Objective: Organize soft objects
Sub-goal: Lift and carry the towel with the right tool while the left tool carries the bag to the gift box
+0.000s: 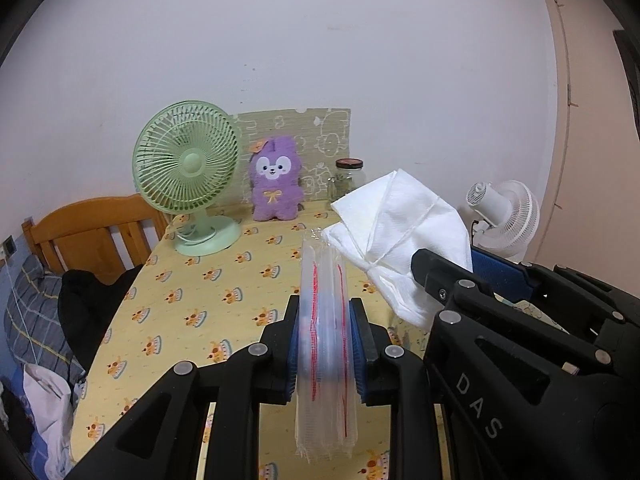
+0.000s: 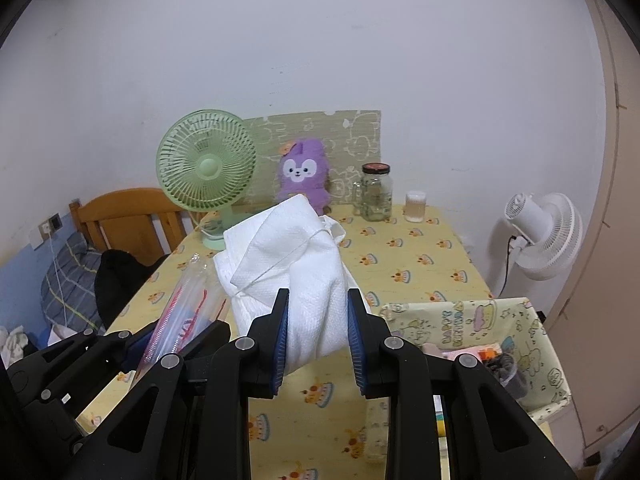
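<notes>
The white cloth (image 2: pixel 296 248) looks matt and finely embossed, like a paper-soft fabric. The clear bag (image 1: pixel 326 332) is glossy, ribbed plastic. A matt printed cover lies on the tabletop (image 2: pixel 416 256). The purple toy (image 1: pixel 274 180) is fuzzy plush, the jar (image 2: pixel 376 194) shiny glass, the headboard (image 1: pixel 96 232) varnished wood.

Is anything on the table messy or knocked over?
Nothing looks knocked over. The green fan, purple plush and jar stand upright at the back of the table. The white cloth is bunched up, but only because the right gripper holds it; the left gripper holds a clear bag.
</notes>
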{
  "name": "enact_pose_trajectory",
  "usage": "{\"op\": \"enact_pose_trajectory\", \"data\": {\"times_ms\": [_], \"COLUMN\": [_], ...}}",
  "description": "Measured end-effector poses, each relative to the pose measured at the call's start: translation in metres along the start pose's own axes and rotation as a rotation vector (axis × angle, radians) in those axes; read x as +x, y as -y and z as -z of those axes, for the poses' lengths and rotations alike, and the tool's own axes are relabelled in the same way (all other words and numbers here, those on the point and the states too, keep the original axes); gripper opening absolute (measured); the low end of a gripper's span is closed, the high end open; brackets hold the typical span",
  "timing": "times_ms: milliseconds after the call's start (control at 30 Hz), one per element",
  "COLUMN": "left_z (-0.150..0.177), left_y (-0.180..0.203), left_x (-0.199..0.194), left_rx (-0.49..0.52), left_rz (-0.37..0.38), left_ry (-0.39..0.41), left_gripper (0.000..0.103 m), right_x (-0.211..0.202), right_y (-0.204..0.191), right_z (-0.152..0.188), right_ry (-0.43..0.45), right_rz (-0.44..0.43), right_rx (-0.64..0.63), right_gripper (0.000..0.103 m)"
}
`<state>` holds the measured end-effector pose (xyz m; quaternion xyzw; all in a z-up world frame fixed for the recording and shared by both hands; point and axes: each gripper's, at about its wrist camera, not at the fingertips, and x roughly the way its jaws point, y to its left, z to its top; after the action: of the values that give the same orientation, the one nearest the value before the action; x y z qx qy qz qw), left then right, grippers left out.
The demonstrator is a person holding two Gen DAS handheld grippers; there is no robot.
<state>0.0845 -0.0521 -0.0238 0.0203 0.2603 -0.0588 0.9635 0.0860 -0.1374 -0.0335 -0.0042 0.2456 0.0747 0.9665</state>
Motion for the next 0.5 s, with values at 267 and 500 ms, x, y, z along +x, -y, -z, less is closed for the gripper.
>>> {"op": "enact_pose_trajectory", "data": {"times_ms": [267, 500], "left_z": [-0.001, 0.000], "left_y": [0.021, 0.038], "left_x": [0.007, 0.016], "left_rx": [0.006, 0.016], "left_rz": [0.023, 0.045], "left_ry": [0.002, -0.009], "left_gripper": [0.021, 0.021], "right_x": [0.000, 0.000], "right_y": [0.024, 0.043], "right_z": [0.002, 0.006], "right_ry": [0.001, -0.005], "right_rz": [0.023, 0.041], "right_rx": [0.009, 0.010], "right_gripper": [0.030, 0.030]}}
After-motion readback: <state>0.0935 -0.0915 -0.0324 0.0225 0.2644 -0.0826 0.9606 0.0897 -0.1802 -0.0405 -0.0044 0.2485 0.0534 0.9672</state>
